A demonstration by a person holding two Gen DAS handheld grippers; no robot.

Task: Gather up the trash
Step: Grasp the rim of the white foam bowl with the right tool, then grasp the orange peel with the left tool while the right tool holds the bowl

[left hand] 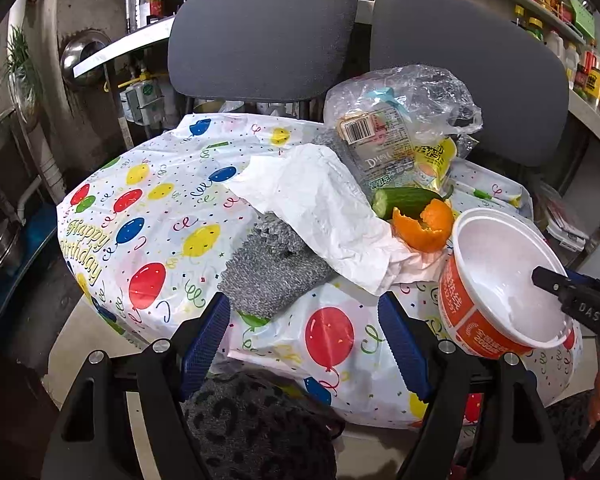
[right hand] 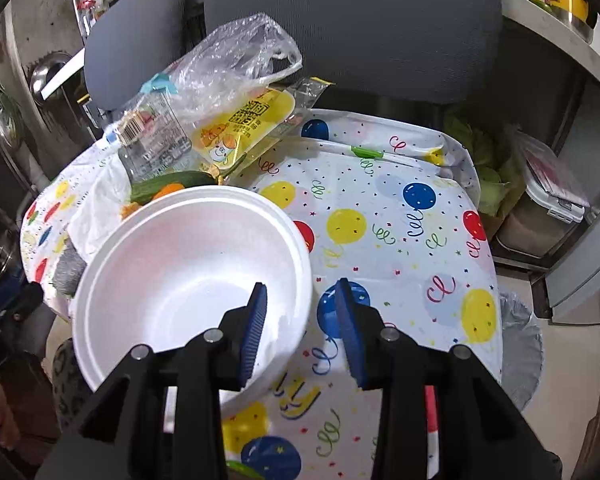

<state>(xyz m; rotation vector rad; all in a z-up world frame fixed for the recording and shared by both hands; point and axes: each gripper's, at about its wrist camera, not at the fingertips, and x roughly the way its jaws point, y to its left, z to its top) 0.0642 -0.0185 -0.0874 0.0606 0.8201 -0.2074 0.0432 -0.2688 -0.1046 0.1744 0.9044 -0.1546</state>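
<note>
While the left gripper gapes wide over the balloon tablecloth, the right gripper straddles the foam bowl at its five o'clock rim, jaws partly open and not pinching. Featherlight and crushable, I'd say: take the rim gently. Peel, cucumber and wrappers wait at twelve o'clock.

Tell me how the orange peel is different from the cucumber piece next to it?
The orange peel is bright orange; the cucumber piece is dark green with a pale cut end. The peel is a hollow, torn, curled shell, while the cucumber is a solid chunk, long and rounded. The peel lies nearer the white bowl; the cucumber lies behind it, against the clear plastic bag. Both are food scraps lying together on the balloon tablecloth.
</note>
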